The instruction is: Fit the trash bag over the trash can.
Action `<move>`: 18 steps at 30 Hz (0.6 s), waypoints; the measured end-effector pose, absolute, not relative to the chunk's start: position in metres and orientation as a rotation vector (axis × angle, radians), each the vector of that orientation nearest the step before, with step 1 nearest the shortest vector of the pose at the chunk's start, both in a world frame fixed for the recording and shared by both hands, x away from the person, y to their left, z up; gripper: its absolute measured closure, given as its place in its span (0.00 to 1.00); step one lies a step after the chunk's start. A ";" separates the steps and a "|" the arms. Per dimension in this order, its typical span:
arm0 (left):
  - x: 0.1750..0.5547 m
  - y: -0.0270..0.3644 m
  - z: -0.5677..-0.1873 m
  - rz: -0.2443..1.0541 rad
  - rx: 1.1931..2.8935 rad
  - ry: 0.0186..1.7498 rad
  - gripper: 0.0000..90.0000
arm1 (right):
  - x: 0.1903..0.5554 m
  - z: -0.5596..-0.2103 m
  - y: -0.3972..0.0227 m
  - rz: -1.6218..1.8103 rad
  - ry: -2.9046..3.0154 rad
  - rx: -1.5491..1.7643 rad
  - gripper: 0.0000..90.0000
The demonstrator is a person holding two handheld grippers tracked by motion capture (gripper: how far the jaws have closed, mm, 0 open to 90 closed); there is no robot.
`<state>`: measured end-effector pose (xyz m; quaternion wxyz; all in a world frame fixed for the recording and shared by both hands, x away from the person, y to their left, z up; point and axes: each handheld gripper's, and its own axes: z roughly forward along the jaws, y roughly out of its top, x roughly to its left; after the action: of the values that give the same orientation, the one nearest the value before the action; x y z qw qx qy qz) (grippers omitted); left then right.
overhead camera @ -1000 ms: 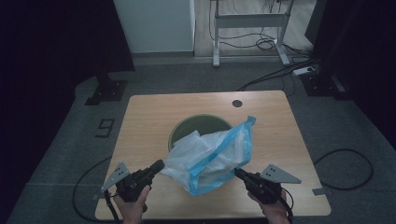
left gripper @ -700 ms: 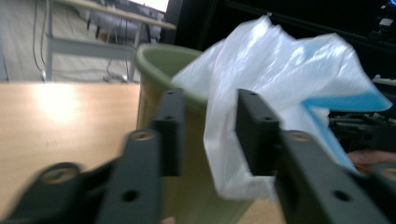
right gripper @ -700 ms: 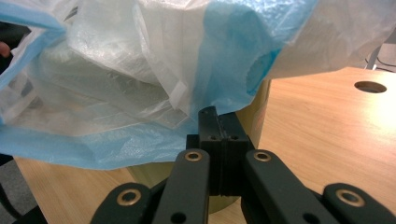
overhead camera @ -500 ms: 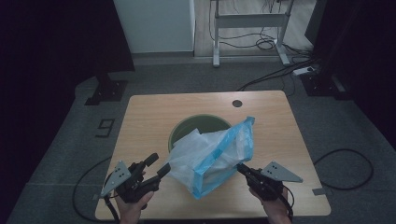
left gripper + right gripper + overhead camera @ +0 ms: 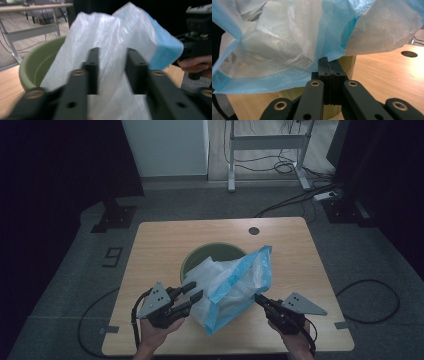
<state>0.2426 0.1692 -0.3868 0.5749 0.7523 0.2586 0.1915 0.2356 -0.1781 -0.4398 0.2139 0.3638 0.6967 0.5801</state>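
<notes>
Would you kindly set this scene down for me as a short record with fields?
Setting: wooden table with a round hole near its far edge
Container: green bin at the table's middle
Bag: blue and white plastic bag, draped over the bin's near side
Right gripper: shut on the bag's blue edge
Left gripper: jaws apart, white plastic between them, pads not pressing; they have just been closing
Bag's state: crumpled, not spread over the bin's rim

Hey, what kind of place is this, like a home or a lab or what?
Likely a lab or studio: a lone wooden table on grey carpet, loose cables across the floor, and dark stands around it.
</notes>
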 end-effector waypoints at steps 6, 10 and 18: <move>0.252 0.175 -0.389 0.446 1.707 0.704 1.00 | 0.236 -0.440 -0.183 1.609 1.919 1.019 0.98; 0.256 0.188 -0.388 0.456 1.598 0.787 1.00 | 0.237 -0.442 -0.187 1.606 1.906 1.036 0.98; 0.245 0.217 -0.403 0.428 1.522 0.838 1.00 | 0.229 -0.452 -0.189 1.598 1.927 1.048 0.97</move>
<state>0.2454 0.2171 -0.4030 0.6257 0.6635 0.3653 0.1866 0.2288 -0.1887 -0.4524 0.2123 0.3773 0.6940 0.5753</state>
